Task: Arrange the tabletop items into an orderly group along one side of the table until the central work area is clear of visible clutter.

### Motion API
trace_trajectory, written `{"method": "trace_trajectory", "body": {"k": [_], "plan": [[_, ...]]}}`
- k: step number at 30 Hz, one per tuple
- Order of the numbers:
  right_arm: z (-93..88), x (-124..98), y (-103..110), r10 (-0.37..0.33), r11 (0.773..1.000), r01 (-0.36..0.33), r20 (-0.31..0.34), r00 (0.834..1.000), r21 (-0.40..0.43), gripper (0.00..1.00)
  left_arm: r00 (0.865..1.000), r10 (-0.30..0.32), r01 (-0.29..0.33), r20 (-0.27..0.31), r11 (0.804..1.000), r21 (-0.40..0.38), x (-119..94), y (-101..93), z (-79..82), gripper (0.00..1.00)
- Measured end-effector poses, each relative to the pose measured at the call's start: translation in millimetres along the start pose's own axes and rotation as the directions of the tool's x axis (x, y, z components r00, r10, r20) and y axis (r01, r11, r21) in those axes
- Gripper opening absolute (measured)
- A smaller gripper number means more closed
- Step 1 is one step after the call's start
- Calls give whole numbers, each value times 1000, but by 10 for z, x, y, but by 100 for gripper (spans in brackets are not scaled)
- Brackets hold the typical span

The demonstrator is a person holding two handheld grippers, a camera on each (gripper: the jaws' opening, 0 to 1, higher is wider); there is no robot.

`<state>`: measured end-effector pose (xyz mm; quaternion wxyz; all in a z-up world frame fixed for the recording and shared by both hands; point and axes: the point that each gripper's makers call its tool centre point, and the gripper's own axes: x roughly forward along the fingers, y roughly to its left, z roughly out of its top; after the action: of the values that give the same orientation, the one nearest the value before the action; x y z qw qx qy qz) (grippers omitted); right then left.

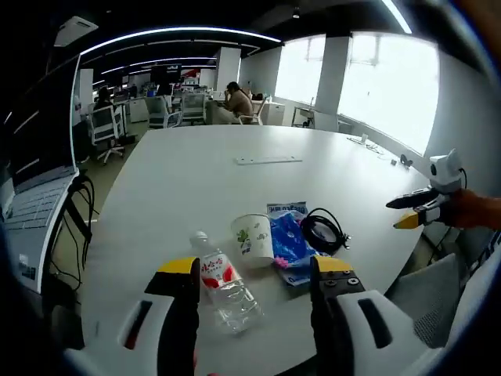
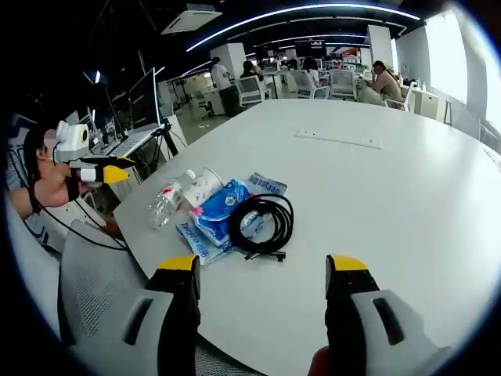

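A clear plastic bottle with a red label lies on the white table between my left gripper's open jaws. Just beyond it a paper cup lies on its side against a blue packet, with a black coiled cable at the packet's right. My right gripper is open above the table edge, short of the cable, packet, cup and bottle. Each gripper shows in the other's view, the right gripper and left gripper, both held off the table.
A thin white strip lies farther across the table. A grey chair stands at the table edge by my right gripper. An open laptop sits off the table's left. People sit at desks in the office behind.
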<state>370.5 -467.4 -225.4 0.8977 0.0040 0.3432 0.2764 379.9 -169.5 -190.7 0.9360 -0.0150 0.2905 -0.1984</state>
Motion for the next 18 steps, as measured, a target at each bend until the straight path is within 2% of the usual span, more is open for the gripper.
{"method": "trace_trajectory", "body": {"k": [18], "plan": [[3,52,103,28,1000,-28,-8,1000,-8,64,1000,3,-3,-9,1000,-16,20,-11,-16,56]]}}
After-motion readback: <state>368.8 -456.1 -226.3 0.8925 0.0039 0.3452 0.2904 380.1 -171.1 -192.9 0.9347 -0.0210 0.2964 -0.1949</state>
